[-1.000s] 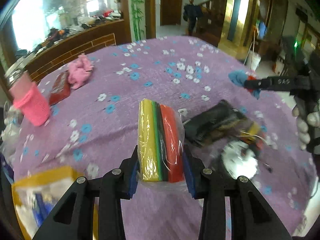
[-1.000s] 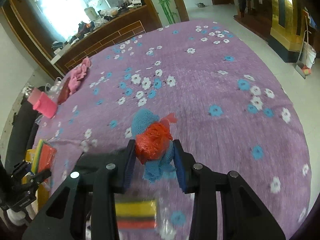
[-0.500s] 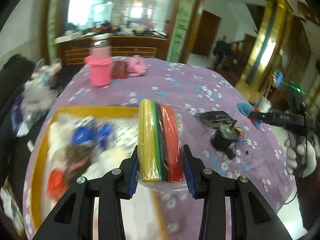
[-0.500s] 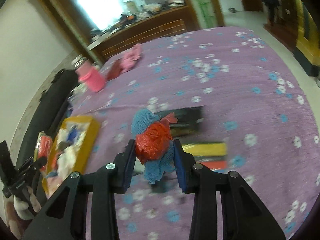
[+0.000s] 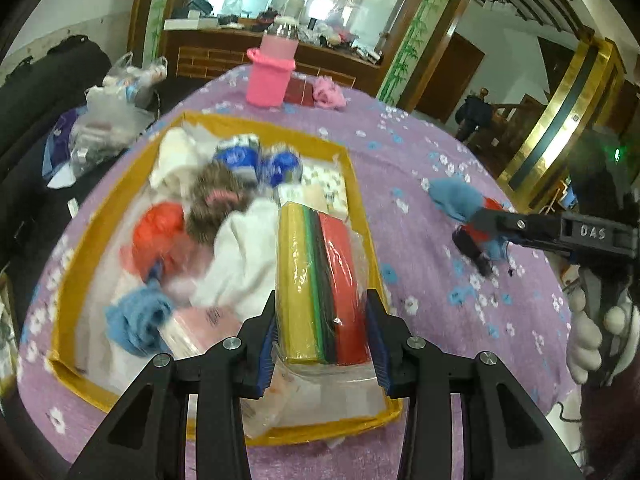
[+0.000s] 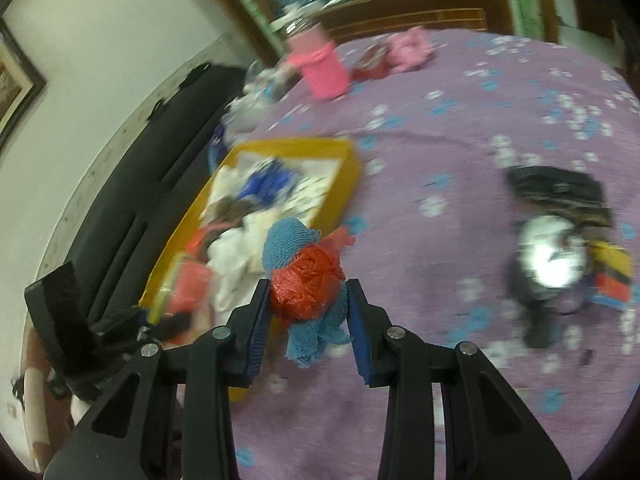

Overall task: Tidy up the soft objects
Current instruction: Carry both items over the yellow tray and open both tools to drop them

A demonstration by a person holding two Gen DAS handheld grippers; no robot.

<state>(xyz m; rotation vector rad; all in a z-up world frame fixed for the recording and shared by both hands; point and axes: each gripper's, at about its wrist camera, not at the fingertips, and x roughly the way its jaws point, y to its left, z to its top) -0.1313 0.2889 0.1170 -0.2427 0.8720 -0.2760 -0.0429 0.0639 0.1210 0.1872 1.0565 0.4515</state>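
Observation:
My left gripper (image 5: 322, 336) is shut on a plastic-wrapped pack of coloured sponge cloths (image 5: 320, 280), yellow, green, black and red, held above the right side of a yellow tray (image 5: 362, 216) full of soft items. My right gripper (image 6: 307, 320) is shut on a blue knitted cloth with a red mesh ball (image 6: 306, 280). It hovers over the purple flowered tablecloth just right of the yellow tray (image 6: 348, 168). The right gripper (image 5: 476, 232) also shows in the left wrist view with its blue cloth (image 5: 456, 198).
A pink cup (image 5: 270, 76), a dark red packet (image 5: 298, 92) and a pink cloth (image 5: 329, 94) stand at the table's far side. A black pouch (image 6: 560, 192), a white round object (image 6: 550, 258) and a sponge pack (image 6: 612, 276) lie right of my right gripper. Plastic bags (image 5: 108, 120) sit beyond the table's left edge.
Both grippers have swung left, each with its load. The yellow tray has come under my left gripper, and the black pouch has shifted to the right in the right wrist view.

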